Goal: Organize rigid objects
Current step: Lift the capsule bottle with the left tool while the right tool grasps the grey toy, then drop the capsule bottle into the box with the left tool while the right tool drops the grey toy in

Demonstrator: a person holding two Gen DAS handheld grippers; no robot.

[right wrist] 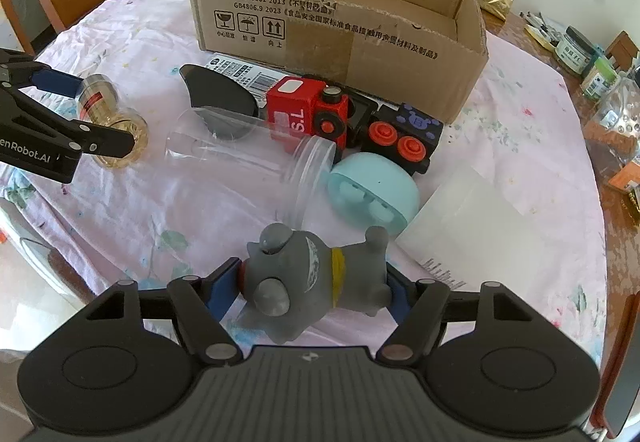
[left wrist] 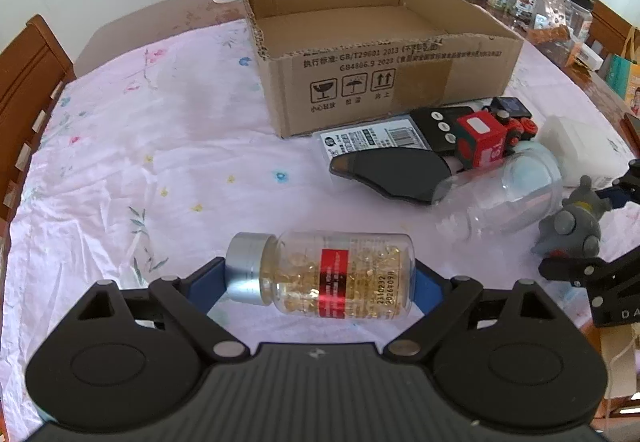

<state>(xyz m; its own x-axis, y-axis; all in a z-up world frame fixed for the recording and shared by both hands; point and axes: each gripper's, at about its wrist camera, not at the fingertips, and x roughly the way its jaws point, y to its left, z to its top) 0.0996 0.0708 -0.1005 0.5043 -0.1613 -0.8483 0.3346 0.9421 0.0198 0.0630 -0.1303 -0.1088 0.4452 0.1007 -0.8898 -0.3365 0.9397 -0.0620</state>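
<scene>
My left gripper (left wrist: 318, 276) is shut on a clear pill bottle (left wrist: 320, 274) with gold capsules, a silver cap and a red label, held sideways above the cloth; it also shows in the right wrist view (right wrist: 110, 121). My right gripper (right wrist: 314, 284) is shut on a grey toy animal (right wrist: 308, 274) with a yellow collar, also seen at the right in the left wrist view (left wrist: 570, 226). The open cardboard box (left wrist: 384, 81) stands beyond, empty inside (right wrist: 340, 21).
On the pink cloth lie a red toy train (right wrist: 308, 113), a black wagon (right wrist: 404, 137), a clear empty jar (right wrist: 248, 157), a teal dome (right wrist: 372, 189), a black flat scoop-shaped piece (right wrist: 220, 97), a white tub (right wrist: 472, 217). Jars and chairs line the table edges.
</scene>
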